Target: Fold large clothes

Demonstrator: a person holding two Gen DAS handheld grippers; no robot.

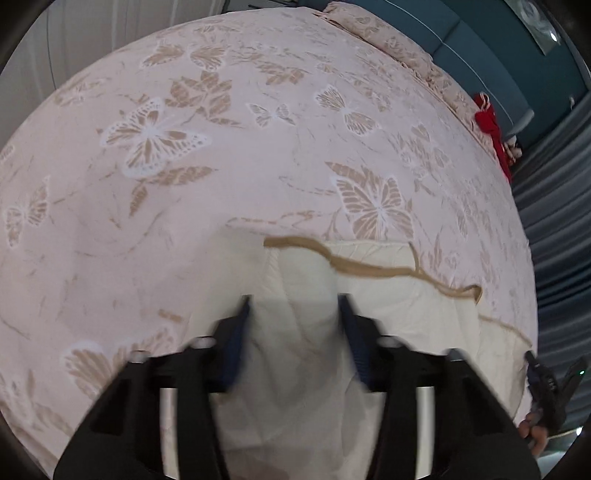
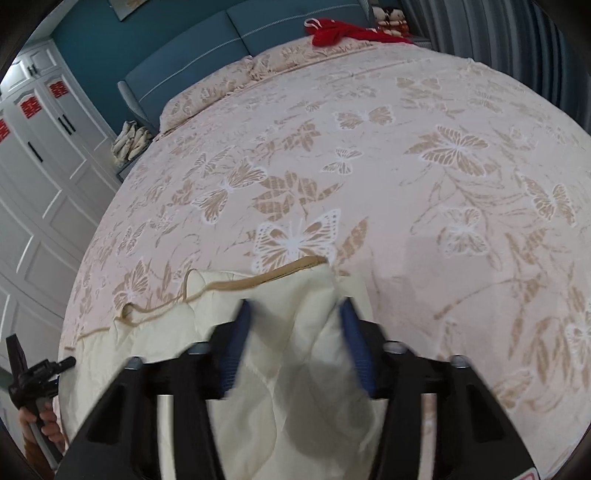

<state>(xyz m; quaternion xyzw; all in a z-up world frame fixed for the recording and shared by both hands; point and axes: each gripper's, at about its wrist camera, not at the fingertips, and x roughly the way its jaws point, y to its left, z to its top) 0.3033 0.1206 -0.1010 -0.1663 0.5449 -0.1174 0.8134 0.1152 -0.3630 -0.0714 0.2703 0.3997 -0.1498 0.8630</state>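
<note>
A cream quilted cloth (image 1: 388,273) with tan trim lies on the near edge of the bed. In the left wrist view my left gripper (image 1: 293,306) hovers over the cloth's left end. Its blue fingers (image 1: 240,332) stand apart, with cloth in the gap and no pad pressing on it. The right wrist view shows the same cloth (image 2: 280,295), its tan-edged corner reaching towards a white butterfly. My right gripper (image 2: 293,310) is over that right end, jaws apart in the same way and motion-blurred. Each view catches the other gripper, in a hand, at its edge.
The bed carries a pink butterfly bedspread (image 1: 258,147) with pillows at its head against a blue headboard (image 2: 207,48). A red garment (image 2: 343,31) lies at the far corner. White wardrobes (image 2: 40,155) stand to the left and grey curtains (image 1: 554,221) to the right.
</note>
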